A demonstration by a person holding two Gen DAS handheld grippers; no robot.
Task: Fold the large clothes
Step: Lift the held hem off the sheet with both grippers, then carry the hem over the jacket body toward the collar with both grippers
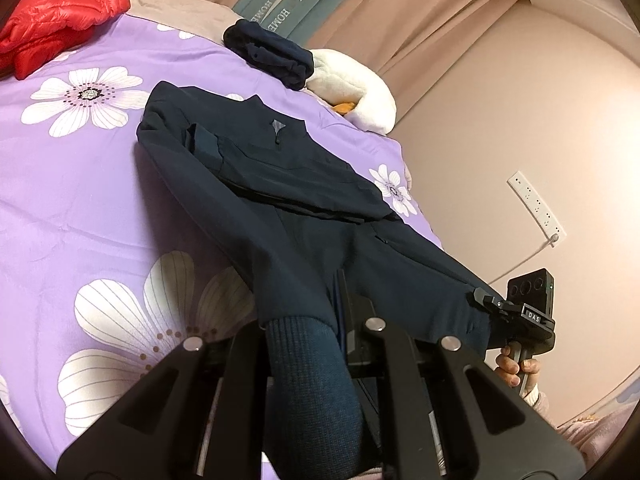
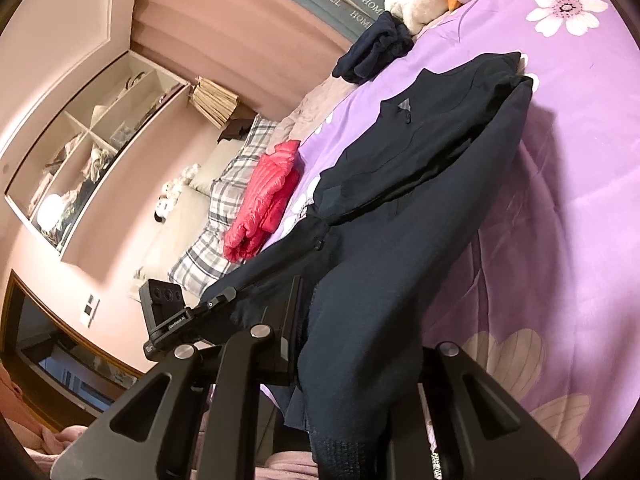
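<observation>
Navy jacket (image 1: 280, 176) lies front-up on the purple floral bedspread (image 1: 80, 184), collar toward the headboard, zip closed. Both sleeves look already folded in across the chest, so the side folds read as done. Hem end is off the bed: left gripper (image 1: 308, 356) is clamped on the ribbed hem at its corner, right gripper (image 2: 352, 364) pinched on the other hem corner, fabric draped over and between its fingers. Each claw is closed on cloth, nothing loose in either. From the left wrist view the right gripper's tip bites the hem edge, with the person's hand (image 1: 514, 368) on the handle below. Lower half of the jacket hangs taut between bed and grippers, upper half flat on the spread. My read: roughly mid-task on this garment; what's left is carrying the hem up toward the collar for the lengthwise fold, maybe one more halving. Red puffer jacket (image 1: 60, 20) sits bunched near the pillows, likely not yet folded. Dark bundle (image 1: 272, 56) by the headboard: can't tell if folded.
</observation>
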